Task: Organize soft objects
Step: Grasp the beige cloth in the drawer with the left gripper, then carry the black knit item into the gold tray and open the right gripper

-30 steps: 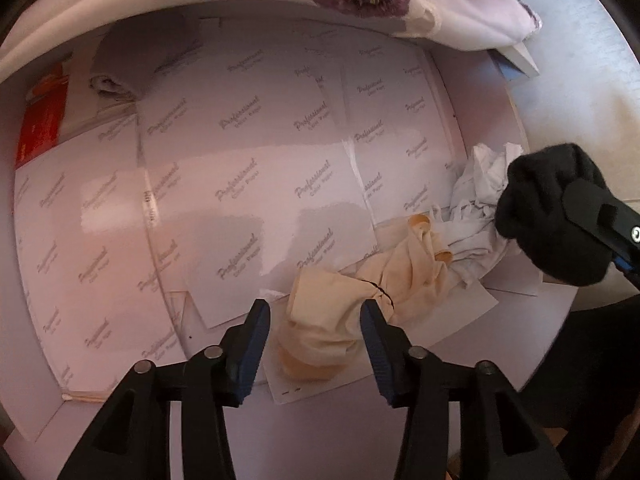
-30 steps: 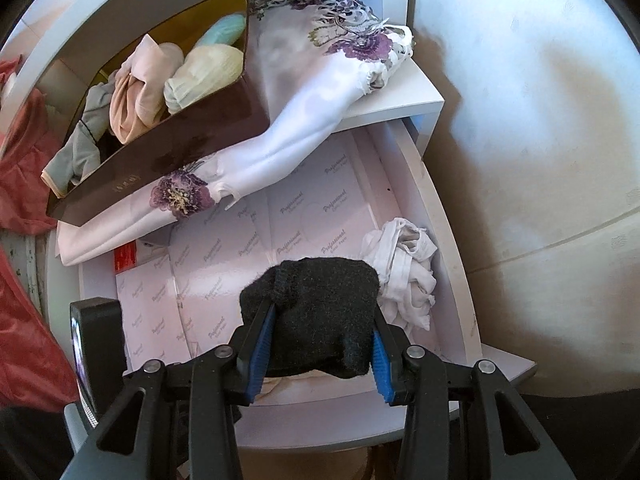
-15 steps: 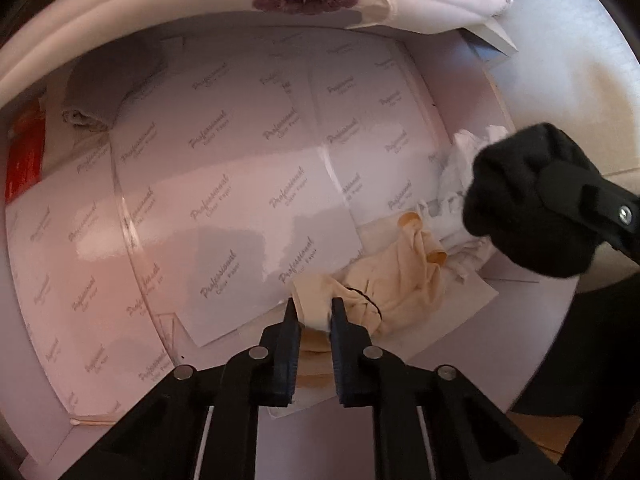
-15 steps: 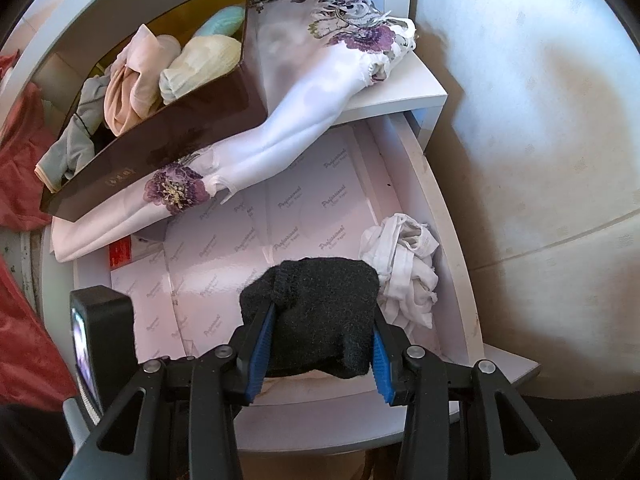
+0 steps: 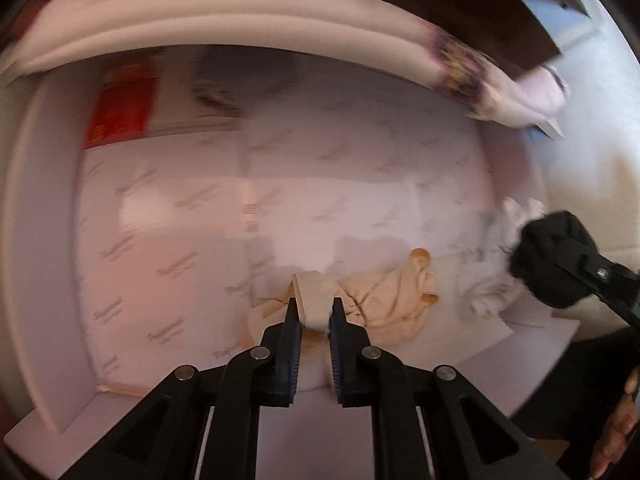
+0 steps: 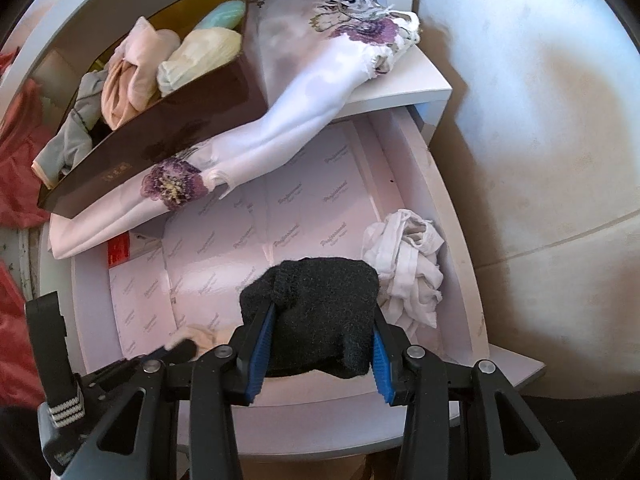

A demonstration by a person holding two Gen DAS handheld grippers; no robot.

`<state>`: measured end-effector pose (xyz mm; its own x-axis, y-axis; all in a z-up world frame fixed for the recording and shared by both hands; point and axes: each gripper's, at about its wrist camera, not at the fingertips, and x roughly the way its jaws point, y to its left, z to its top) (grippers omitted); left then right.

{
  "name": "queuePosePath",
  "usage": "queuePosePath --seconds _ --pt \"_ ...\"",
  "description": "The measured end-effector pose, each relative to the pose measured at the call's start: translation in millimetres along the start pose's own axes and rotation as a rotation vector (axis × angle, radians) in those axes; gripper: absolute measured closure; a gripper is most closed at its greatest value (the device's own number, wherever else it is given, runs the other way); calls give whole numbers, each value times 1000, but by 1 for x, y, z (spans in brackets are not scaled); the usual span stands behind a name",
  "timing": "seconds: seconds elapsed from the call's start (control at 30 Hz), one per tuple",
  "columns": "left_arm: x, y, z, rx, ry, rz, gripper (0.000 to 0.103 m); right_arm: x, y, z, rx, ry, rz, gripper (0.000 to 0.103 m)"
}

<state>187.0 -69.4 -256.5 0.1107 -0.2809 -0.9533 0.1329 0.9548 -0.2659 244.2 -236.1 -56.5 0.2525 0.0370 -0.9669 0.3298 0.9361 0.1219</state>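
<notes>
In the left wrist view my left gripper [image 5: 314,312] is shut on a fold of the beige cloth [image 5: 384,300], which lies crumpled near the front of the open drawer [image 5: 52,240]. The same gripper shows dimly at the lower left of the right wrist view [image 6: 180,350], touching the beige cloth [image 6: 200,334]. My right gripper [image 6: 322,344] is shut on a rolled black sock [image 6: 316,308] and holds it over the drawer's front right part; it also appears at the right edge of the left wrist view [image 5: 560,264]. A crumpled white cloth [image 6: 408,264] lies in the drawer's right corner.
The drawer floor is lined with printed white paper [image 6: 280,220]. A red and white packet [image 5: 120,104] lies at its back left. Above, a floral white garment [image 6: 304,96] hangs over the drawer, beside a dark box [image 6: 168,120] with several rolled soft items. Red fabric [image 6: 16,152] is at far left.
My left gripper closed on the beige cloth's fold and shifted left, pulling the fold along. The right gripper with the black sock has stayed put.
</notes>
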Motion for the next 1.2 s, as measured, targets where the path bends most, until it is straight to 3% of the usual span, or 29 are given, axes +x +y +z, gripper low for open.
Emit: queuePosePath --seconds 0.2,0.37,0.53,0.67,0.9,1.2 --pt "5 16 -9 -26 16 110 91 -19 20 2 -59 -57 99 59" --pt "11 11 -11 -10 28 132 91 -66 48 11 -122 -189 203 59" --pt "18 5 -12 4 39 146 91 -100 83 46 -153 -292 256 59" --pt "27 10 -8 9 43 144 91 -108 106 86 -130 -345 247 59" --pt "29 14 -10 -5 45 126 91 -69 125 152 -7 -341 162 59" --pt "27 23 -12 -23 41 120 91 -22 140 184 -23 -350 69 59"
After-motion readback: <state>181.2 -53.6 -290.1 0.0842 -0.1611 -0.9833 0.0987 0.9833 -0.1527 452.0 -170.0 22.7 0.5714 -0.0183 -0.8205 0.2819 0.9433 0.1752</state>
